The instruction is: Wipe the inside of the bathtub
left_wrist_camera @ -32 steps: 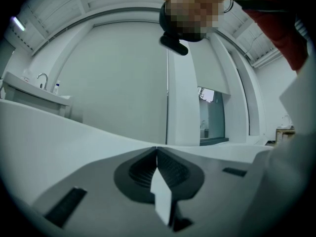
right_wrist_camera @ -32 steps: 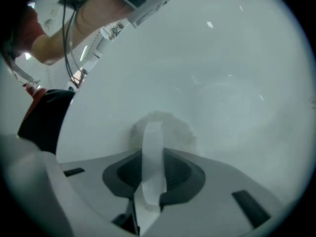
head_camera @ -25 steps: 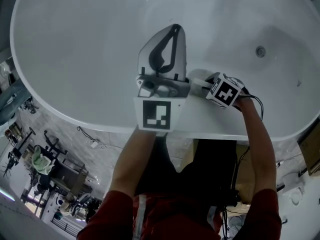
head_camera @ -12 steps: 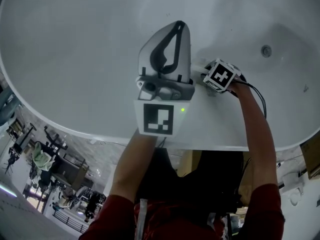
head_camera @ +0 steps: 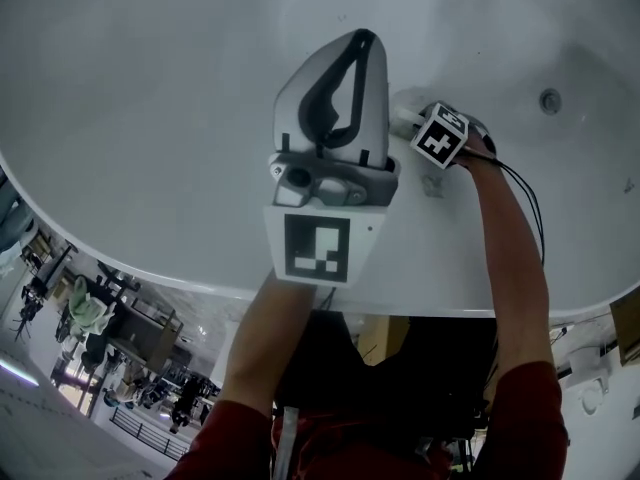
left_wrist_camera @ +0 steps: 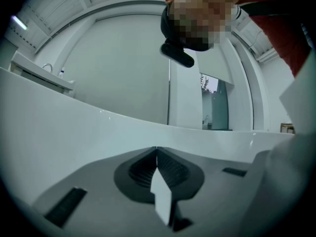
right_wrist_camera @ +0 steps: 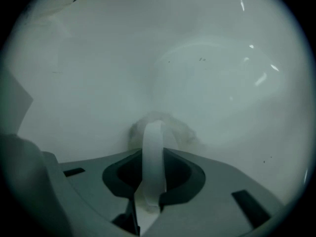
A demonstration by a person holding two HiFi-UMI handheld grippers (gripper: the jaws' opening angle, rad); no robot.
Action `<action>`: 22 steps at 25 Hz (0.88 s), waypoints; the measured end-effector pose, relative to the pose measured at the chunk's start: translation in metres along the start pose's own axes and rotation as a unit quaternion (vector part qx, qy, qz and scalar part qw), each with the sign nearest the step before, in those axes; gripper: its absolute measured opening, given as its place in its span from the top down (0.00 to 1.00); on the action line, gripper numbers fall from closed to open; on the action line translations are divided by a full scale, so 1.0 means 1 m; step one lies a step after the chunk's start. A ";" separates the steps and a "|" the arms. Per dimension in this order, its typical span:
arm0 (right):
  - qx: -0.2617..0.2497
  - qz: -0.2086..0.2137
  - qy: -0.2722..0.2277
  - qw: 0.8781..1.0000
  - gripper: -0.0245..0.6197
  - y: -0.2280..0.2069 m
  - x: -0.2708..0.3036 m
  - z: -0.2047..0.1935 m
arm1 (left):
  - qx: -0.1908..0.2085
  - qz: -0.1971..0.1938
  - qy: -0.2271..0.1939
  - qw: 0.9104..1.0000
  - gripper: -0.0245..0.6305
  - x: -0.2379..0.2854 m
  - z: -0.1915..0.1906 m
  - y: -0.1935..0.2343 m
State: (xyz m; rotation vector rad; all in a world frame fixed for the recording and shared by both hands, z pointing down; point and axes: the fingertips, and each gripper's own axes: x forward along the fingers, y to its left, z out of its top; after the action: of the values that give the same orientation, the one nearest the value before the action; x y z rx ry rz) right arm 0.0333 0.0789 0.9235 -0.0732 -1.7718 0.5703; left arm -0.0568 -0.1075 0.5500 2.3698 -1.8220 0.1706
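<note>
Bathtub point(head_camera: 150, 118) wall: right tongs point(head_camera: 399, 120) (arm outstretched) clench white cloth point(right_wrist_camera: 152, 142); left tongs point(left_wrist_camera: 157, 151) hover clenched.

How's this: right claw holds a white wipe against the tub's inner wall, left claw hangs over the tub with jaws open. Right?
No: the left gripper view shows the left claw with jaws shut, tips meeting. The rest holds: the right claw holds the white wipe against the tub's inner wall.

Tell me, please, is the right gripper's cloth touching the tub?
Cannot tell. In the right gripper view the cloth loops up against the tub, a shadow hugging it, yet neither contact nor gap shows plainly.
</note>
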 end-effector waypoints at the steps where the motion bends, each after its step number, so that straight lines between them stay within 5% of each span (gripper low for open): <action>1: 0.001 -0.007 -0.003 1.000 0.82 -0.002 0.003 0.001 | 0.000 0.001 0.000 1.000 0.94 0.000 0.000 0.000; 12: 0.019 -0.004 -0.025 0.999 0.82 0.007 -0.038 0.015 | 0.008 -0.002 -0.010 1.000 0.94 0.002 0.038 -0.004; 22: -0.054 0.019 -0.058 0.997 0.82 0.086 -0.237 -0.012 | 0.021 -0.010 -0.053 0.998 0.94 -0.027 0.148 -0.071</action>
State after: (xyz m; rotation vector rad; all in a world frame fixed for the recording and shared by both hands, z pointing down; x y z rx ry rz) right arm 0.0910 0.0769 0.6776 -0.1509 -1.9175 0.5139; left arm 0.0045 -0.0914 0.3968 2.4696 -1.8566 0.0818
